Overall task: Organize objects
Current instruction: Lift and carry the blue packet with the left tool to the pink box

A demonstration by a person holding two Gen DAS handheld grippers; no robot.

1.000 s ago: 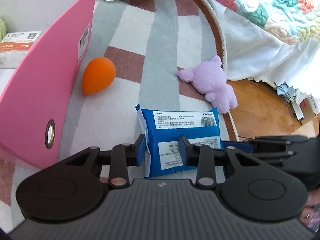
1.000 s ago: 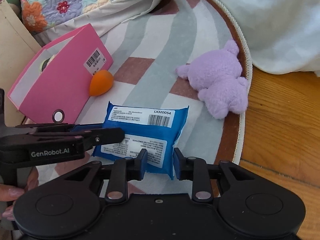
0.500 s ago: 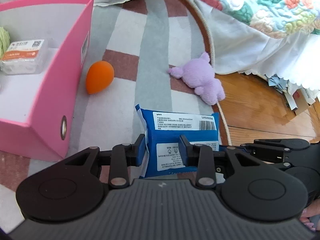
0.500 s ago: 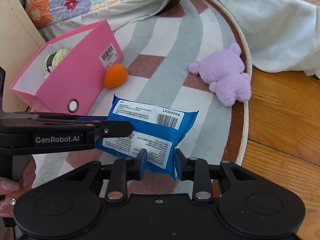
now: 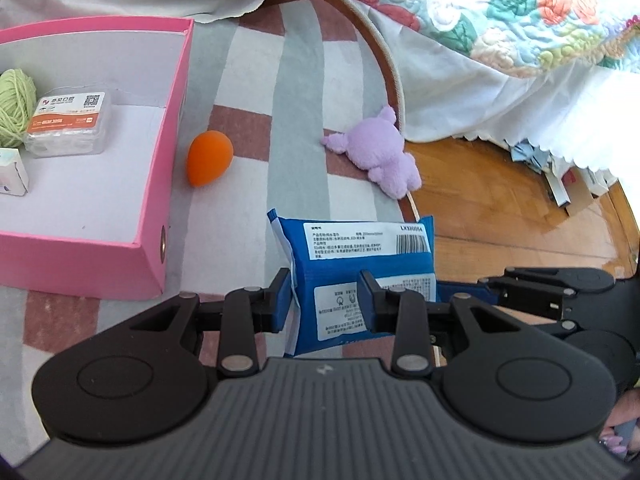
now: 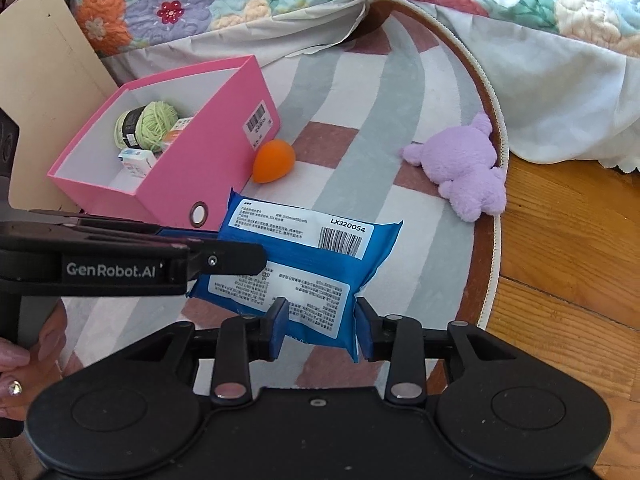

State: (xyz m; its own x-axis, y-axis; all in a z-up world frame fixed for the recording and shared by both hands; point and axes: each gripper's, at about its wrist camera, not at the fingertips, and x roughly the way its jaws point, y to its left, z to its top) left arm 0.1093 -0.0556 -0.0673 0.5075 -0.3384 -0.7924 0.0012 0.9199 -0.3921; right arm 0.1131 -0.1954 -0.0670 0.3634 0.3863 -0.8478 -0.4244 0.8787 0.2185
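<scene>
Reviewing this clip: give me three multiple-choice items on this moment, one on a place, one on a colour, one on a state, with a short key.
1. Where does the orange egg-shaped sponge lie?
A. inside the pink box
B. on the rug beside the pink box
C. on the wooden floor

2. What colour is the ball of yarn in the pink box?
A. light green
B. red
C. dark blue

3. How is the blue packet placed?
A. flat on the rug, untouched
B. inside the box
C. lifted, between the jaws of both grippers

Key: 1 B, the sponge rests on the rug against the box's outer wall. 2 A, the yarn is pale green. 3 C, the left gripper clamps one end, and the packet sits between the opening jaws of the right gripper.
</scene>
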